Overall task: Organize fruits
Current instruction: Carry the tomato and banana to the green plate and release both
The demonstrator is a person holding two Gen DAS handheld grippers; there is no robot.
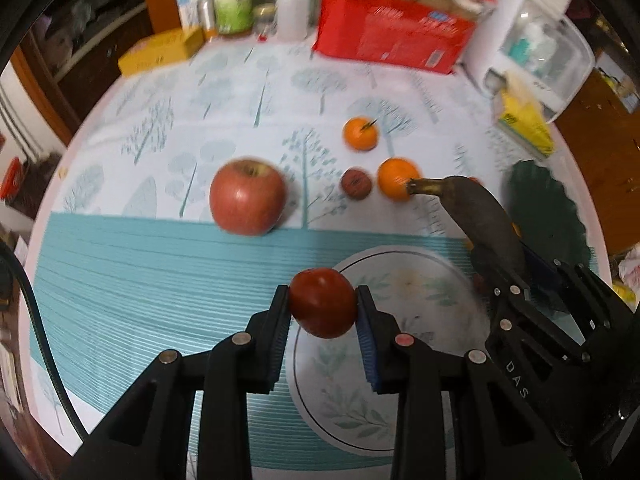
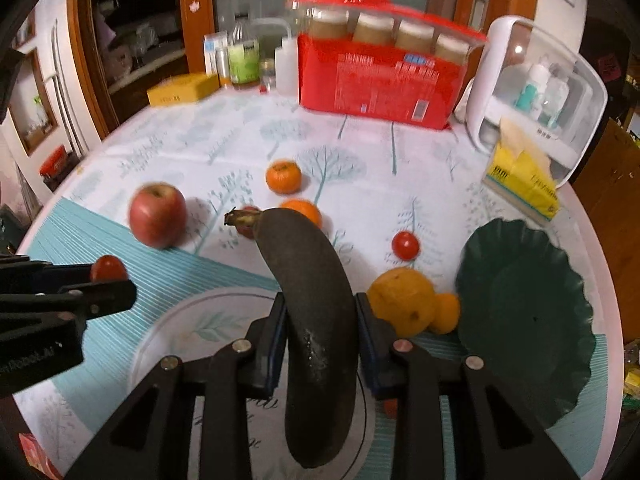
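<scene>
My left gripper [image 1: 322, 300] is shut on a small red tomato [image 1: 322, 303], held above the white floral plate [image 1: 400, 380]. My right gripper [image 2: 320, 320] is shut on a dark, overripe banana [image 2: 316, 308], its stem pointing away over the same plate [image 2: 180, 328]. On the tablecloth lie a red apple [image 1: 248, 197], two mandarins [image 1: 360, 133] [image 1: 396, 179] and a small dark red fruit [image 1: 356, 183]. A cherry tomato [image 2: 405, 245], a large orange [image 2: 402, 302] and a smaller one [image 2: 446, 314] sit beside the dark green plate [image 2: 528, 320]. The left gripper [image 2: 96, 284] shows at the left of the right wrist view.
Along the table's far side stand a red box of jars [image 2: 380, 76], a white storage case [image 2: 536, 92], a yellow tissue pack [image 2: 524, 180], a yellow box [image 2: 182, 89] and several bottles [image 2: 244, 60]. The round table's edge curves close on both sides.
</scene>
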